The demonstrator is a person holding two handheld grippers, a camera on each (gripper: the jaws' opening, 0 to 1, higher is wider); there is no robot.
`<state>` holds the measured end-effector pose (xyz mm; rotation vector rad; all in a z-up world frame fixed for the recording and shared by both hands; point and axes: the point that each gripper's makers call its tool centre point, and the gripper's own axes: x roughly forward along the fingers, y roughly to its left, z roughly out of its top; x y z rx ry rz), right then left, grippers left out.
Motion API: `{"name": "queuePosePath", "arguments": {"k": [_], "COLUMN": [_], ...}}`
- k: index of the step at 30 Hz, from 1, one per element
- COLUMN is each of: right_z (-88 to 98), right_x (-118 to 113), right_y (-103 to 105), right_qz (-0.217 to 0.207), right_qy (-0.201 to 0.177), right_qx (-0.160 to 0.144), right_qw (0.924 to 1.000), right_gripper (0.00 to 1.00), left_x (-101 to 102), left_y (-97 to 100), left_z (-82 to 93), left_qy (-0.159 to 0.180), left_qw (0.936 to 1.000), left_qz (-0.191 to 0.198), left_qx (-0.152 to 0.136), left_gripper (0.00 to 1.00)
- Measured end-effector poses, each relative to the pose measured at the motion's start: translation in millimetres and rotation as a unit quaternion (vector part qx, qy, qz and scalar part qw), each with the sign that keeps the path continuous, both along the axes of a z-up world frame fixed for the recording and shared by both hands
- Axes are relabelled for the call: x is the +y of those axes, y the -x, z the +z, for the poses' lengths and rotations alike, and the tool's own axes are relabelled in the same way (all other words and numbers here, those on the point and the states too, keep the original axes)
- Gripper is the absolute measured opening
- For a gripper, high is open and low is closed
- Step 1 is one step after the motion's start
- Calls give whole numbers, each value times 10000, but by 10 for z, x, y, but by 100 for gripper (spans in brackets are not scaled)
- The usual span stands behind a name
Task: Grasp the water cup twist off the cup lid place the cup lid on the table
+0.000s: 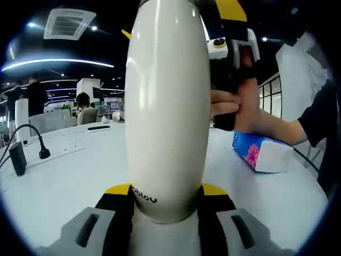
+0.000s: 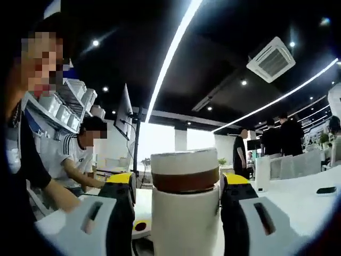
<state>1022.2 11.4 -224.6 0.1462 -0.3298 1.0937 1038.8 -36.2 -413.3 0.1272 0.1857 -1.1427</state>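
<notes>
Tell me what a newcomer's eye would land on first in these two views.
In the left gripper view, a tall white water cup fills the middle, clamped near its base by the left gripper. In the right gripper view, the right gripper closes around the cup's top at the cup lid above a brown band. A blue tissue pack lies on the white table to the right of the cup.

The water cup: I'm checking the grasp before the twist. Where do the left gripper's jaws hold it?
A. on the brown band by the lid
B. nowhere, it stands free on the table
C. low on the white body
C: in the left gripper view the left gripper clamps low on the water cup, its yellow-tipped jaws at either side.
</notes>
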Motion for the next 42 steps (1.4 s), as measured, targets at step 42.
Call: {"name": "queuePosePath", "arguments": {"k": [42], "right_z": [-108], "right_x": [-191], "right_y": [140], "right_qz": [-2591], "right_qy": [454], "right_qx": [-95], "right_qw": [9647], "right_gripper": [65], "left_x": [29], "left_y": [60], "left_z": [11], "left_qy": [-14], "left_qw": [10000], "left_qz": [35], "left_qx": [-1], "left_gripper": [48]}}
